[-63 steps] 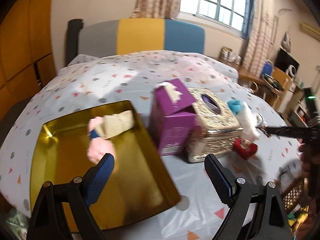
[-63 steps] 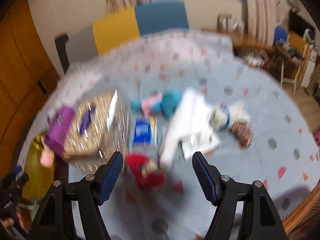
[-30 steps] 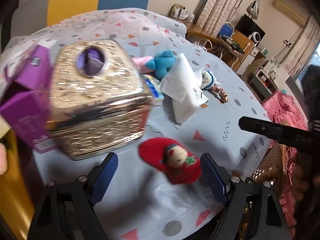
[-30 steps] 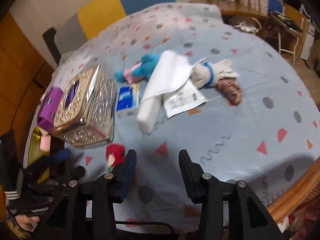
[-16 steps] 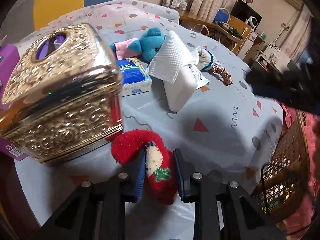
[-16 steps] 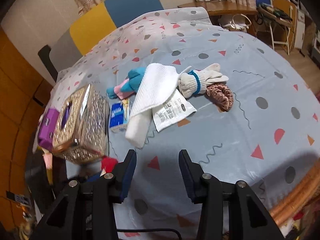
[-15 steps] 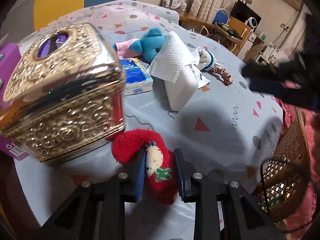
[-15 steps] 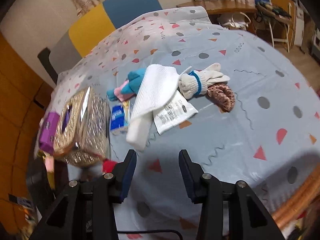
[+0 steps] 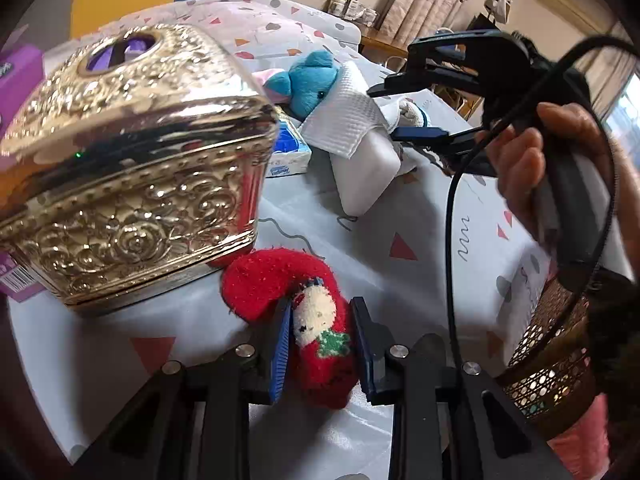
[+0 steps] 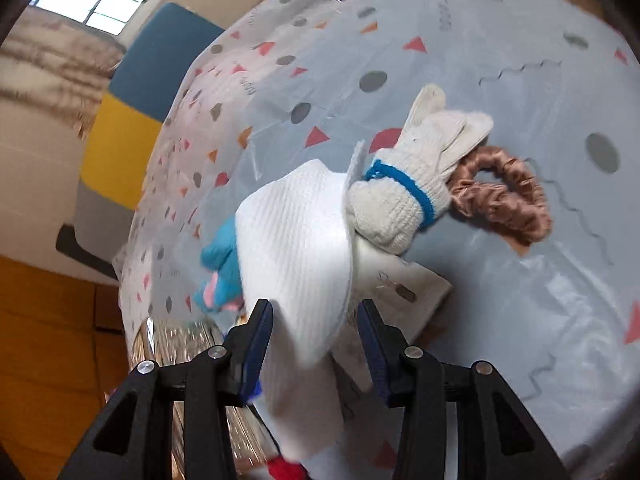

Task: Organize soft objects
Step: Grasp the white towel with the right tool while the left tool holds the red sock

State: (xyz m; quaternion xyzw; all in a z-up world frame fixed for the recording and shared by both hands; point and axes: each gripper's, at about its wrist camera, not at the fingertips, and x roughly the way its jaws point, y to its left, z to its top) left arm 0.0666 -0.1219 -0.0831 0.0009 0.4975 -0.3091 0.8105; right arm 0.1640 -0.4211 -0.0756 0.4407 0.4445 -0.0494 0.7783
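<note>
A red knitted toy [image 9: 320, 336] with a small doll face lies on the patterned tablecloth [image 9: 420, 280] in front of the gold tissue box [image 9: 132, 160]. My left gripper [image 9: 322, 340] is shut on it, one pad on each side. My right gripper [image 10: 314, 328], also seen in the left wrist view [image 9: 412, 108] and held by a hand [image 9: 532, 160], stands open over the white waffle cloth [image 10: 296, 232], whose edge lies between its fingers. A white glove [image 10: 404, 184] with a blue band, a brown scrunchie [image 10: 504, 192] and a blue plush [image 9: 312, 84] lie close by.
A blue tissue pack [image 9: 288, 148] sits between the gold box and the white cloth. A purple box [image 9: 20, 72] stands at the far left. A wicker basket [image 9: 552, 364] is off the table's near right edge. A cable [image 9: 452, 240] hangs from the right gripper.
My left gripper sank a little and closed on the red toy. My right gripper rolled and swung in over the white cloth, its jaws unchanged.
</note>
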